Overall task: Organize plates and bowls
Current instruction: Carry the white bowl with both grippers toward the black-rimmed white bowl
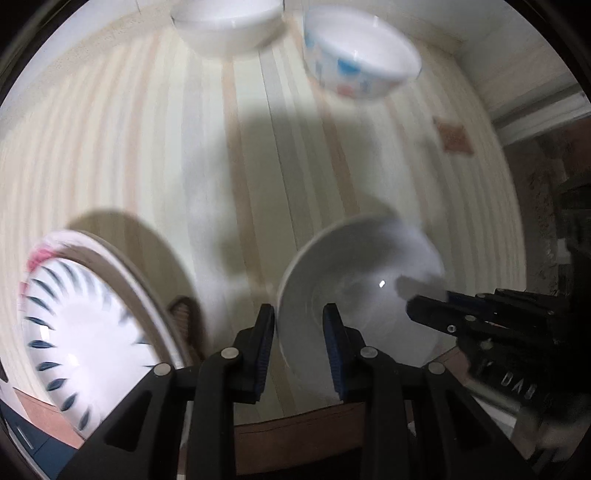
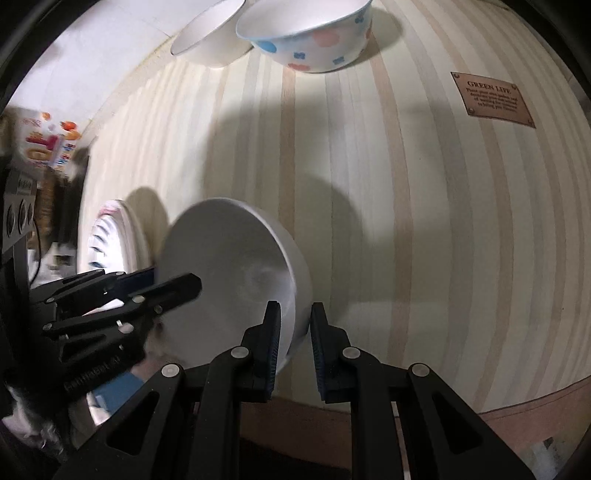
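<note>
Left wrist view, left to right: stack of plates [image 1: 74,332] sitting at lower left on the striped table [image 1: 258,166], top plate white with dark blue dashes round the rim, pink showing on the one under it. Blurred, so the count is unclear.

The left gripper [image 1: 299,321] is straddling the near-left rim of the white bowl [image 1: 354,295]: left finger outside the wall, right finger inside. Jaws narrow, with a visible gap to the wall on both sides; a firm pinch can't be confirmed.

The right gripper [image 1: 417,302] is coming in from the right, one finger reaching over the bowl's opposite rim into the cavity.

The white bowl is tilting, its opening facing up and toward the left camera. It's round, so no long axis; the rim plane is slanting, not flat on the table.

Far edge: a plain white bowl [image 1: 225,26], then a spotted bowl [image 1: 358,55] with blue and pink marks, both upright, close together, well apart from the grippers.

Right wrist view: left gripper [image 2: 177,284] entering from the left, finger over the white bowl [image 2: 229,273] rim. Right gripper [image 2: 295,321] is straddling the right wall, left finger inside, right finger outside, jaws narrow. The left finger looks to be on the wall, with a small gap at the right one.

A brown plaque [image 2: 493,99] is sitting on the table at upper right.
</note>
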Available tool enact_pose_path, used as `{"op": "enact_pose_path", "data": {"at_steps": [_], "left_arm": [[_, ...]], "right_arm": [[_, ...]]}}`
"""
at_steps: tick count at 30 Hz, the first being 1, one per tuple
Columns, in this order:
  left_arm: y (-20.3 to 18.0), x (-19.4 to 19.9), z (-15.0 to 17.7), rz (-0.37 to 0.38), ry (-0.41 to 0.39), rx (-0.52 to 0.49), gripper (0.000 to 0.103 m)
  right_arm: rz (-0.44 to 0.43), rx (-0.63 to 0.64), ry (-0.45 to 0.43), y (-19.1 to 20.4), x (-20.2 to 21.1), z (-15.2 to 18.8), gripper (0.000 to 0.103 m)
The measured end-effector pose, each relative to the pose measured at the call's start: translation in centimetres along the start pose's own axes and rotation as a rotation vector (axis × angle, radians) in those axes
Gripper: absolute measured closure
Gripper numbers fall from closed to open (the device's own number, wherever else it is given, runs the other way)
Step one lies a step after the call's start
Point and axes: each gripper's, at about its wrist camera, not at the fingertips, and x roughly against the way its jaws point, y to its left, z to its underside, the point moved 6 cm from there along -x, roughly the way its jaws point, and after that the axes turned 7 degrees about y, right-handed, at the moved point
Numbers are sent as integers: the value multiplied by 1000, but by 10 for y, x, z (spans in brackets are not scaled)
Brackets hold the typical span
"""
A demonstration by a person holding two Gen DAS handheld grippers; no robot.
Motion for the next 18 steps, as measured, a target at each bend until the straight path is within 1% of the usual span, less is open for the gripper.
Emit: {"op": "enact_pose_path", "data": {"at_steps": [2,3,5,6,7,8,9,10,12,13,15,18], "left_arm": [[2,28,-5,-8,-57,-22,78],[1,42,-13,-10,-88,-29,78],[-2,61,-36,6,-123,-29,76],[-3,67,-52,21,-136,-29,72],[-3,70,-69,31,-151,-20,72],[-1,69,-86,37,-156,-9,72],[-2,63,-109,59,-142,-3,72],[5,58,-122,67,-126,7,72],[8,43,-151,82,-100,35,72],[9,35,-164,88,-87,45,72],[11,21,-181,96,-59,56,72],[5,2,-198,130,-24,62,72]], "right_arm": [[-49,-2,-32,-5,26,-1,85],[-64,0,-70,-9,49,-6,85],[-67,-3,-131,-14,79,-20,84],[-69,-7,-177,-19,97,-35,82],[-65,-8,-207,-22,106,-48,73],[-42,-14,-244,-28,115,-68,69],[-22,-24,-263,-34,117,-85,66],[-19,-37,-267,-39,116,-100,66],[-26,-81,-255,-49,104,-135,66],[-29,-97,-250,-52,99,-147,66],[-18,-116,-231,-56,84,-172,66],[3,-118,-189,-58,64,-191,67]]}}
